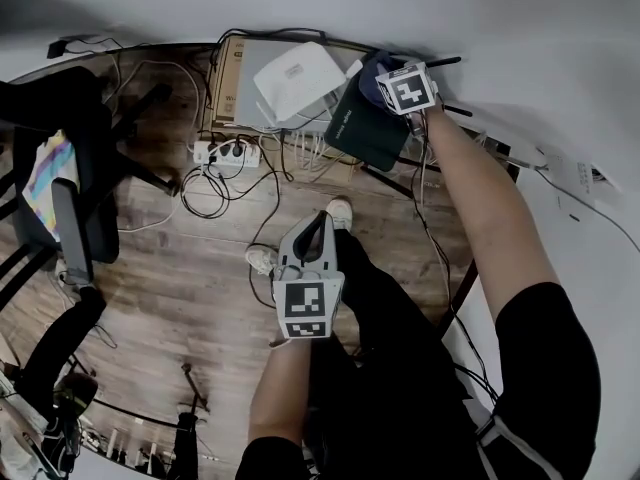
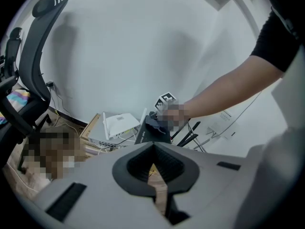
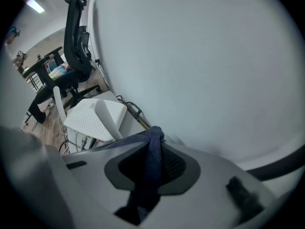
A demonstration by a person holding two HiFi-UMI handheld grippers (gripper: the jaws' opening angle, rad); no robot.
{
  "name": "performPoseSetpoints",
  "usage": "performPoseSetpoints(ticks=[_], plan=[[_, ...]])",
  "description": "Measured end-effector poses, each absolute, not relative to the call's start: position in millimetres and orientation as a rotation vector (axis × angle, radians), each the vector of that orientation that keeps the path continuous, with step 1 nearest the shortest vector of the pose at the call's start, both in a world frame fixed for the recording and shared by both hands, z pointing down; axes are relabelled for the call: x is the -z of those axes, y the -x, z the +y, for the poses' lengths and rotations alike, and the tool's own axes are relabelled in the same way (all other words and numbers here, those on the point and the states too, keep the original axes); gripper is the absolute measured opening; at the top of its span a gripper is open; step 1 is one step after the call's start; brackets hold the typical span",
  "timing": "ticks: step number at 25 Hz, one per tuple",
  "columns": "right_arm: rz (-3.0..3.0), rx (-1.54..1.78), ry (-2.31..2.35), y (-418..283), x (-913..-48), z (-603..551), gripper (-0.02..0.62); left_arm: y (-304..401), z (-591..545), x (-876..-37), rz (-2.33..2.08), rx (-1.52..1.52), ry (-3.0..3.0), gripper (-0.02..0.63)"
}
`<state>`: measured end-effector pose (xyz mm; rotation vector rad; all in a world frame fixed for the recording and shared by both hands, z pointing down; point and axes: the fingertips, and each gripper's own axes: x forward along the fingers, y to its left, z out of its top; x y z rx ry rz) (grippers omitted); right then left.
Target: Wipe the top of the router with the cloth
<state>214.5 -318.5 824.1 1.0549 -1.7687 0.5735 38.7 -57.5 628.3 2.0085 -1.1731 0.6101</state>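
Note:
A dark router [image 1: 363,128] with black antennas leans by the wall, beside a white router [image 1: 300,76] that lies on a flat box. My right gripper [image 1: 388,80] is at the dark router's upper end and is shut on a dark blue cloth [image 1: 371,71]. In the right gripper view the cloth [image 3: 152,159] hangs bunched between the jaws, with the white router [image 3: 94,118] just beyond. My left gripper [image 1: 317,223] hangs over the floor, well short of both routers, shut and holding nothing. From the left gripper view, the dark router [image 2: 151,135] and cloth [image 2: 155,123] sit ahead.
A cardboard box [image 1: 230,86] carries the white router. A power strip [image 1: 226,153] and loose cables [image 1: 205,193] lie on the wooden floor. An office chair [image 1: 70,193] stands at the left. The white wall [image 1: 520,38] is close behind the routers.

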Motion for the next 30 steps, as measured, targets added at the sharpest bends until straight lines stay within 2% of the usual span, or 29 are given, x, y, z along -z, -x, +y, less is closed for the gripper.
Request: performPoseSetpoints(ticks=[6, 17, 30], plan=[[-1.814, -0.554, -1.000, -202.8, -823.8, -306.8, 0.071, -43.2, -58.6, -629.9, -1.167, -0.602, -2.015, 0.011], [-1.894, -0.735, -0.855, -172.7, -821.6, -269.0, 0.071, -41.5, -45.5, -628.0, -1.162, -0.607, -2.024, 0.011], [-1.955, -0.632, -0.299, -94.1, -813.2, -186.6, 0.071, -24.9, -14.7, -633.1, -1.186, -0.599, -1.995, 0.011]])
